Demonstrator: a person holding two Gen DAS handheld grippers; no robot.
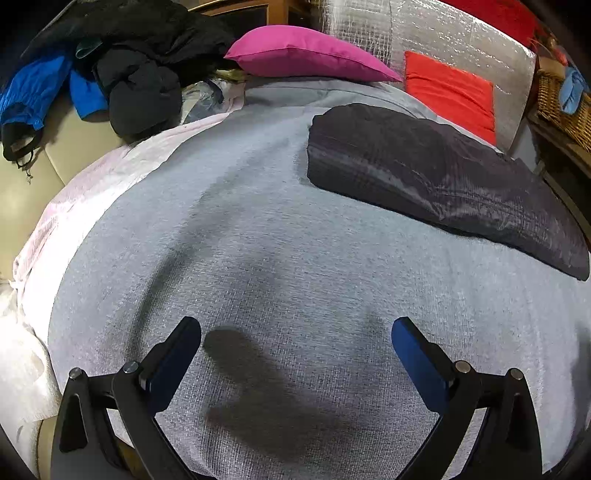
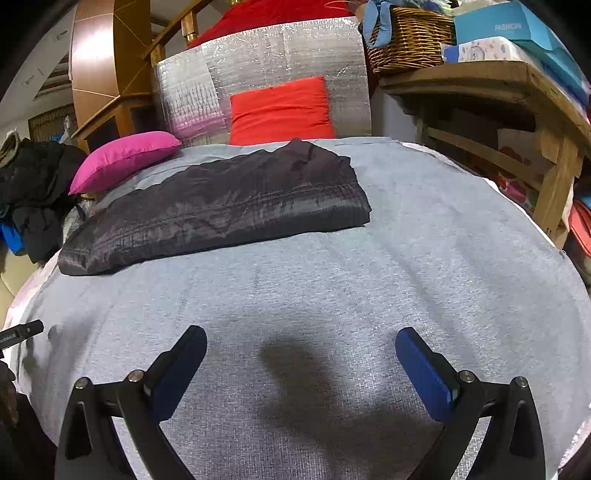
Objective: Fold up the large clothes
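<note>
While both tools gape empty, a teal box reads "FASHION" upside down.

Mirrored "FASHION" reads on the blue box

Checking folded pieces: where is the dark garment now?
The dark garment lies folded on the grey sheet, far side, just before the pink pillow and red pillow.

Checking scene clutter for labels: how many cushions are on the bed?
2. The pink cushion lies at the far left of the grey cover; the red cushion leans on the silver panel behind it. The clothes pile may hide others.
</note>
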